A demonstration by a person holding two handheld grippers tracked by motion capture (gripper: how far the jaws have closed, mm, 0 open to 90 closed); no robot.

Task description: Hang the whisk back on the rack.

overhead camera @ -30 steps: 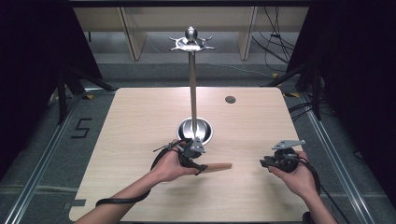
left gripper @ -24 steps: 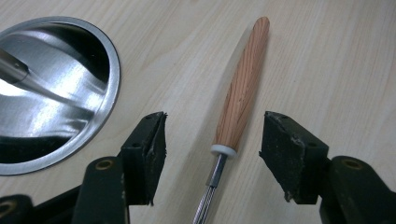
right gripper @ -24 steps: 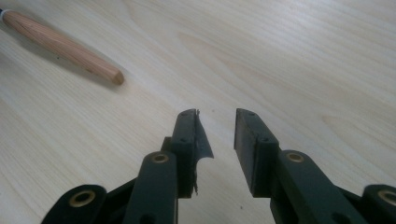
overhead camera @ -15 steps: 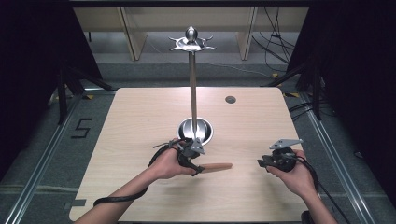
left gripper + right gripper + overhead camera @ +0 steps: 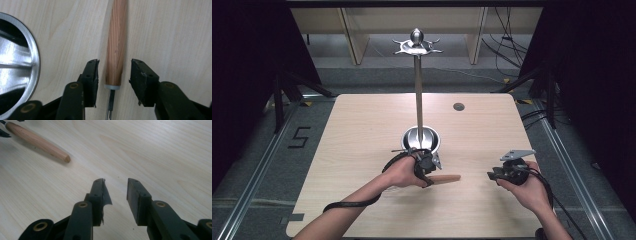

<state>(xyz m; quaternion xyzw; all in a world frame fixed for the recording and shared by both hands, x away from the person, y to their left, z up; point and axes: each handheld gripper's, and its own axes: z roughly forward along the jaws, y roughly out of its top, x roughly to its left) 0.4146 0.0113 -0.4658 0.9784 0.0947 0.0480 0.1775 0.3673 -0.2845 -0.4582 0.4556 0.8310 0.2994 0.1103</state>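
A utensil with a wooden handle (image 5: 447, 178) lies flat on the table, just in front of the stand's round metal base (image 5: 421, 137). In the left gripper view the handle (image 5: 115, 50) runs up from a thin metal neck between the jaws. My left gripper (image 5: 113, 75) is open and straddles the handle's near end, with a gap on each side. In the high view the left gripper (image 5: 428, 165) sits over that end. My right gripper (image 5: 493, 175) hovers open over bare wood to the right. In its own view the right gripper (image 5: 115, 190) holds nothing, and the handle's (image 5: 37, 140) rounded tip lies at upper left.
A tall metal pole (image 5: 418, 90) rises from the base, with a pronged top (image 5: 416, 46). The shiny base rim (image 5: 15, 62) is close on the left of the left gripper. A small dark hole (image 5: 459, 106) marks the table's far right. The table (image 5: 362, 130) is light wood.
The left hand has shifted very slightly to the right over the handle. The handle and the right gripper have stayed in place.
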